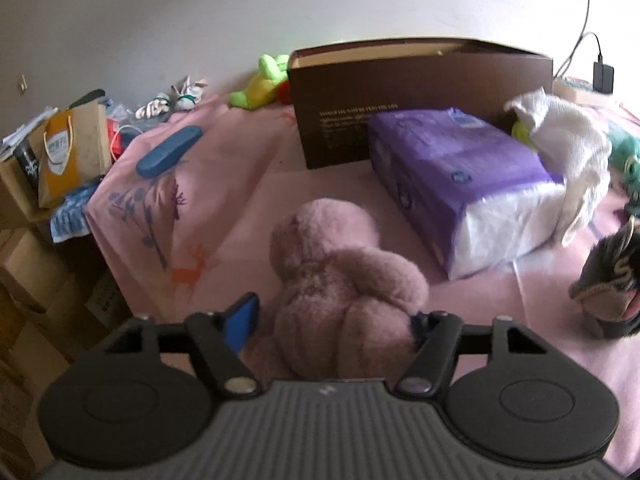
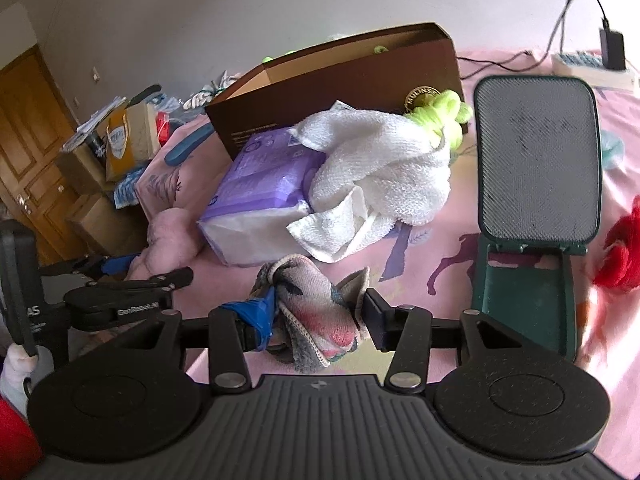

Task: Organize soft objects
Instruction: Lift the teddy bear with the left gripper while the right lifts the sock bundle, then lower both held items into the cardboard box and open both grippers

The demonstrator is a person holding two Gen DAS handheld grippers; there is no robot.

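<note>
A fluffy pink plush toy (image 1: 340, 276) lies on the pink bedsheet (image 1: 248, 200). My left gripper (image 1: 332, 320) is open and straddles its lower body: the right finger touches the fur, while the blue-padded left finger (image 1: 242, 322) stands slightly clear. In the right wrist view, my right gripper (image 2: 316, 320) is shut on a patterned pink-grey cloth (image 2: 316, 308), bunched between the pads. Behind stand an open brown box (image 2: 340, 76), a purple tissue pack (image 2: 260, 176) and a white towel (image 2: 384, 168) draped over it.
Neon green yarn (image 2: 444, 116) lies against the box. A dark green folding stand (image 2: 536, 160) is open at the right, with a red fluffy item (image 2: 620, 248) beyond it. A green plush (image 1: 260, 80), a blue case (image 1: 168, 156) and bags (image 1: 72, 152) sit near the bed's left edge.
</note>
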